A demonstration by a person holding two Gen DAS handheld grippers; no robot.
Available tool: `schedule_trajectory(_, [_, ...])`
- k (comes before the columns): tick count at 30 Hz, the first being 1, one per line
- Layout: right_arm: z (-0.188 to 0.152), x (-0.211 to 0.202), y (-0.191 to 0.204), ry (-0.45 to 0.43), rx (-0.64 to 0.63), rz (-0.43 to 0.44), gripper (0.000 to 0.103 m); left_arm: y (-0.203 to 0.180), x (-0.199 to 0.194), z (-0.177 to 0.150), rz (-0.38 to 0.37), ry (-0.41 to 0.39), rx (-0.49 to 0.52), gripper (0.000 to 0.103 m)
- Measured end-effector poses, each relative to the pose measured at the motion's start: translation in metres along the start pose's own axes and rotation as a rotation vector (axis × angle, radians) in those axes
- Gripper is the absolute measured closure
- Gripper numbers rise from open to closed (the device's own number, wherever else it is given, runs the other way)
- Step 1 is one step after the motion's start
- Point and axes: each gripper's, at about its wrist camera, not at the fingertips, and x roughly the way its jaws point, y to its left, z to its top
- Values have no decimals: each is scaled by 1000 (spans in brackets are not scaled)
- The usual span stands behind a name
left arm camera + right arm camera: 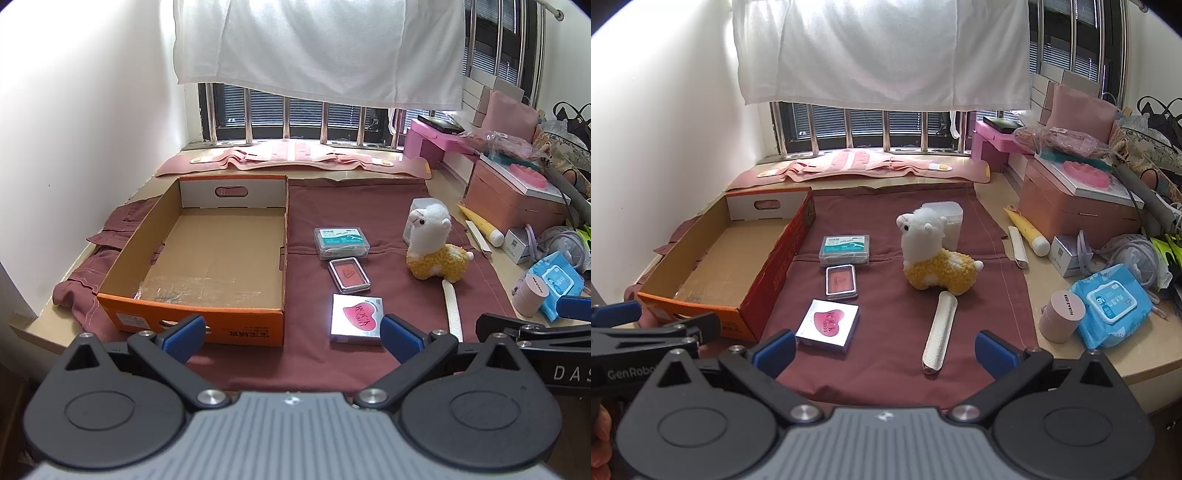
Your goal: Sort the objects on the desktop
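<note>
An empty orange cardboard box (122, 269) (670, 273) stands on the left of a maroon cloth (369, 206) (886, 206). To its right lie a clear floss case (341, 242) (845, 250), a red blush compact (349, 275) (841, 281), a silver box with a pink heart (356, 319) (828, 322), a white nail file (453, 308) (940, 330) and a plush alpaca (434, 243) (932, 254) in front of a clear tub (951, 218). My left gripper (291, 334) hovers open at the box's near right corner. My right gripper (884, 349) hangs open before the file and the silver box.
Along the right desk edge stand a pink cylinder jar (1061, 317), a blue wipes pack (1113, 304), a yellow tube (1028, 232), a small silver box (1067, 254) and pink storage boxes (1071, 206). A white wall closes the left side; a barred window is behind.
</note>
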Motion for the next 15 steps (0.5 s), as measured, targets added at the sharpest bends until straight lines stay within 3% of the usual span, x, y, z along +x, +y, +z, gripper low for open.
schedule_trajectory(15, [2,0,0,2,4,5,0,1,1,0,-6,12,-8,0])
